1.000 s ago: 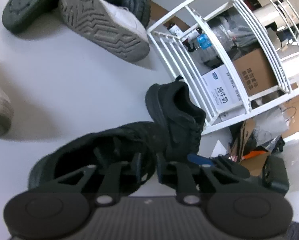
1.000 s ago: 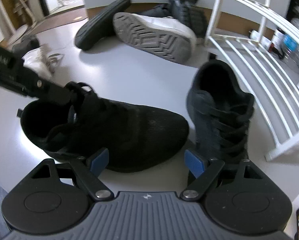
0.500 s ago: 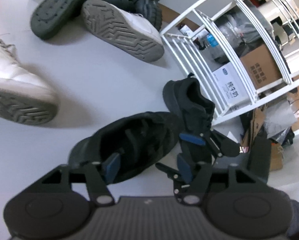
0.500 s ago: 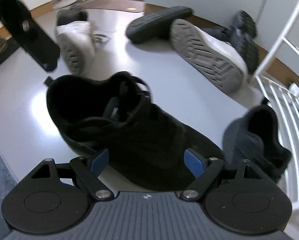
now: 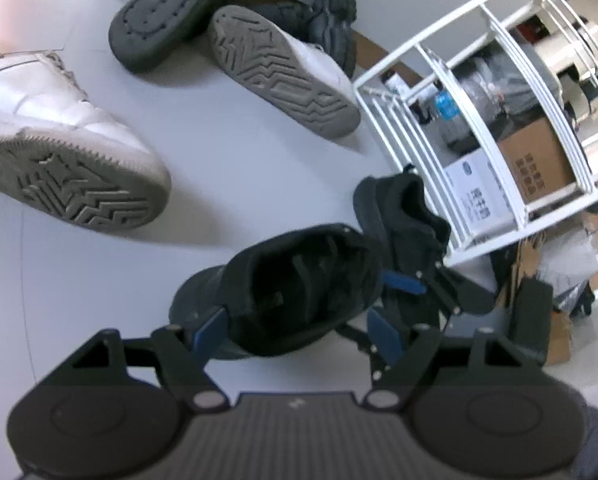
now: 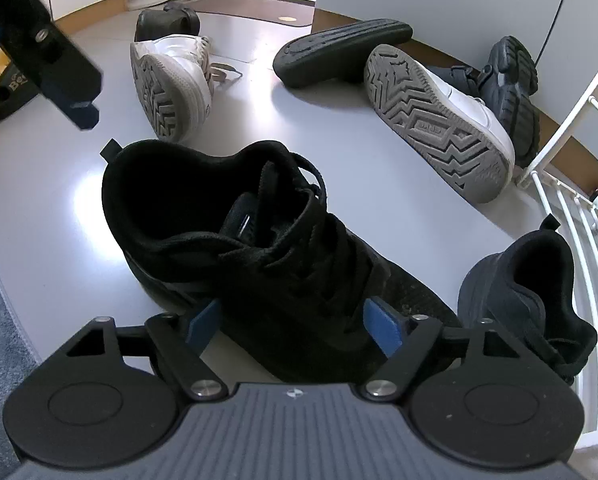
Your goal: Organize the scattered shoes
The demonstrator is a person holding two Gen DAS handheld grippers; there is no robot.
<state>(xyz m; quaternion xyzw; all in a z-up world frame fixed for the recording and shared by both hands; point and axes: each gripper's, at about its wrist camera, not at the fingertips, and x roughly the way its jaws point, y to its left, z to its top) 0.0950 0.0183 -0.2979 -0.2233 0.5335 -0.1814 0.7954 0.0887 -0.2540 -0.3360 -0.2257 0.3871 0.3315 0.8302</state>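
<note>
Near the white rack [image 6: 571,216], two black sneakers sit on the pale floor [image 6: 39,200]: one [image 6: 267,256] between the right gripper's [image 6: 295,326] jaws, which have just been closing but don't visibly press it; the other [image 6: 527,300] just beside the rack. Left gripper [image 5: 299,330] jaws have just been opening, spread wide, gripping nothing. Rack shelves look empty, so sorting seems barely started. Count visible: two black sneakers, two white sneakers [image 6: 171,76] [image 6: 439,120] on their sides, one dark slipper [image 6: 339,52] sole-up, dark chunky shoes [image 6: 511,84] far right, count unclear.

The right tool [image 6: 295,326] hides the black shoe's [image 6: 259,240] toe.
</note>
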